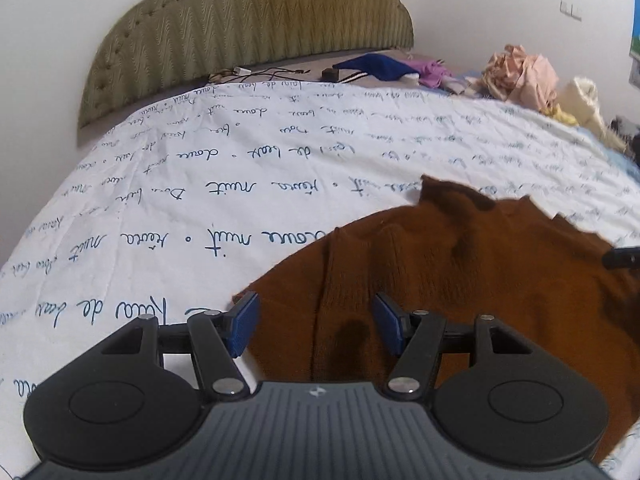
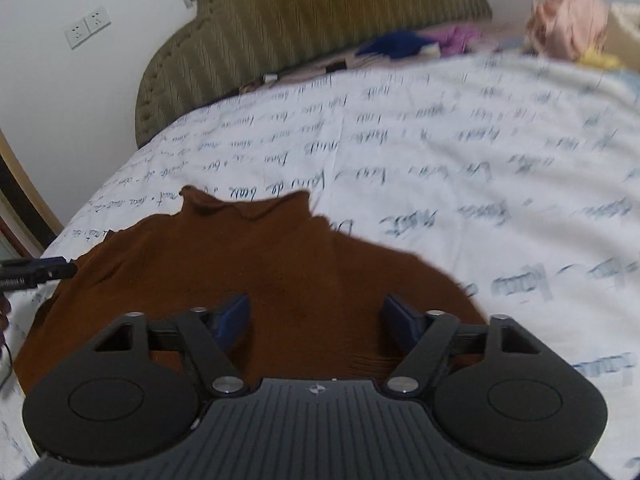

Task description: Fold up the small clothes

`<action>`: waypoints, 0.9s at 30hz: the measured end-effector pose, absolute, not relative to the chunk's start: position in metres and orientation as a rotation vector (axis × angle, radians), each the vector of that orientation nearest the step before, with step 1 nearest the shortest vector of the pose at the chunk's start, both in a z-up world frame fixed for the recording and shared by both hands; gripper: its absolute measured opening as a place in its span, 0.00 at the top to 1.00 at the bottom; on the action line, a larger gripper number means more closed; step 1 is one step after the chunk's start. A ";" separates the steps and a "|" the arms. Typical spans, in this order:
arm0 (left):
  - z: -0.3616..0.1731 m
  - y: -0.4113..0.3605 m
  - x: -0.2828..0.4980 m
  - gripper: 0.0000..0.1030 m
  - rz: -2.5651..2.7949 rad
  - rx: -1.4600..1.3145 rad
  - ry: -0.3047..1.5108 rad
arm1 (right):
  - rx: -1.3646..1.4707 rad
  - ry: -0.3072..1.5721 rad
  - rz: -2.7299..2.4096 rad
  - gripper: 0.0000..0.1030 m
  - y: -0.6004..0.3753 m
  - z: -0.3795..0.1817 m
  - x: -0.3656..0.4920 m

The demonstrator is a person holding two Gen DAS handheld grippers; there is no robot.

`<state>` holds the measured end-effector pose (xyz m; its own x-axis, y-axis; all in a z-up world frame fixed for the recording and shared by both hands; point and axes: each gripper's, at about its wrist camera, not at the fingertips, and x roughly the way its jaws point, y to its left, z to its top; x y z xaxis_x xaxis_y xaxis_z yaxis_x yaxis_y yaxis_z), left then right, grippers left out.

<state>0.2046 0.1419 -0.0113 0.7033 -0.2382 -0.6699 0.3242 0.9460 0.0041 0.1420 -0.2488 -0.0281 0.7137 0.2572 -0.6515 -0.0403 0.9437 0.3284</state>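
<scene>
A small brown knitted top (image 1: 472,280) lies spread flat on the white bedsheet (image 1: 200,208) printed with blue handwriting, its collar pointing toward the headboard. My left gripper (image 1: 316,326) hovers open over the top's near left edge, its blue pads (image 1: 244,324) apart with only cloth below them. In the right wrist view the same top (image 2: 260,256) fills the lower middle. My right gripper (image 2: 318,322) stands open above its near hem, nothing pinched. The left gripper's tip (image 2: 36,272) shows at the garment's left side, and the right gripper's tip (image 1: 620,258) shows at its right side.
An olive padded headboard (image 1: 248,36) stands against the white wall at the far end. Below it lie cables with a charger (image 1: 240,72), a dark blue garment (image 1: 380,66) and a purple one (image 1: 432,74). A heap of pink and cream clothes (image 1: 528,76) sits far right.
</scene>
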 end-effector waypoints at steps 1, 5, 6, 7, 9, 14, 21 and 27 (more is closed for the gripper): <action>-0.013 0.140 0.207 0.41 -0.313 0.123 0.736 | 0.324 0.773 0.168 0.38 -0.248 -0.032 0.148; -0.020 0.132 0.217 0.42 -0.338 0.102 0.764 | 0.379 0.786 0.179 0.64 -0.255 -0.039 0.156; -0.022 0.128 0.219 0.48 -0.346 0.108 0.775 | 0.376 0.783 0.181 0.67 -0.254 -0.039 0.155; -0.024 0.124 0.220 0.53 -0.357 0.117 0.784 | 0.374 0.783 0.184 0.73 -0.254 -0.039 0.154; -0.028 0.118 0.220 0.79 -0.359 0.126 0.791 | 0.365 0.775 0.182 0.82 -0.256 -0.040 0.151; -0.019 0.129 0.212 0.95 -0.292 0.049 0.744 | 0.372 0.717 0.143 0.94 -0.263 -0.036 0.139; -0.013 0.156 0.214 0.95 -0.207 -0.003 0.749 | 0.359 0.704 0.103 0.93 -0.266 -0.036 0.130; -0.001 0.167 0.194 0.79 -0.223 -0.046 0.725 | 0.357 0.612 0.065 0.48 -0.266 -0.017 0.099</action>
<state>0.1936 0.1673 -0.0005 0.7262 -0.2175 -0.6522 0.1861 0.9754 -0.1181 0.0991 -0.2658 -0.0168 0.8186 0.1644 -0.5503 0.0450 0.9368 0.3469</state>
